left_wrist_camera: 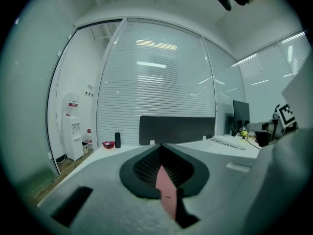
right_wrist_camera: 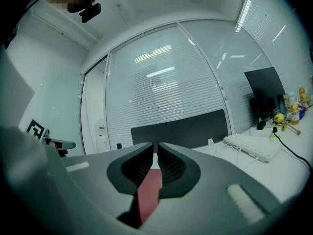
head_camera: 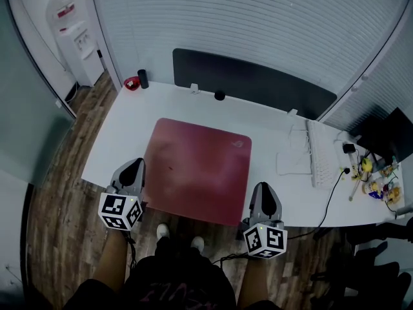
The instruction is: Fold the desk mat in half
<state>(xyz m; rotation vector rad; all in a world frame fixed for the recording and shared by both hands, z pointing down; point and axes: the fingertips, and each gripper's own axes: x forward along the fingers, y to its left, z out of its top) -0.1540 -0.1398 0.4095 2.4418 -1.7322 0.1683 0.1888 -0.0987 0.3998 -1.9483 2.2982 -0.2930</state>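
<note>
A red desk mat (head_camera: 197, 166) lies spread on the white desk (head_camera: 122, 134), its near edge at the desk's front. My left gripper (head_camera: 134, 170) is at the mat's near left corner and my right gripper (head_camera: 263, 192) at its near right corner. In the left gripper view the jaws of the left gripper (left_wrist_camera: 160, 148) stand together, with a thin strip of the red mat (left_wrist_camera: 166, 190) pinched between them. The right gripper view shows the same: the right gripper (right_wrist_camera: 156, 148) is shut on the mat's red edge (right_wrist_camera: 149, 192).
A white keyboard (head_camera: 321, 154) with cables lies right of the mat, small toys (head_camera: 377, 179) and a dark monitor (head_camera: 387, 134) further right. A black partition (head_camera: 258, 79) runs along the desk's back; a red bowl (head_camera: 131, 82) and black cylinder (head_camera: 143, 78) stand back left.
</note>
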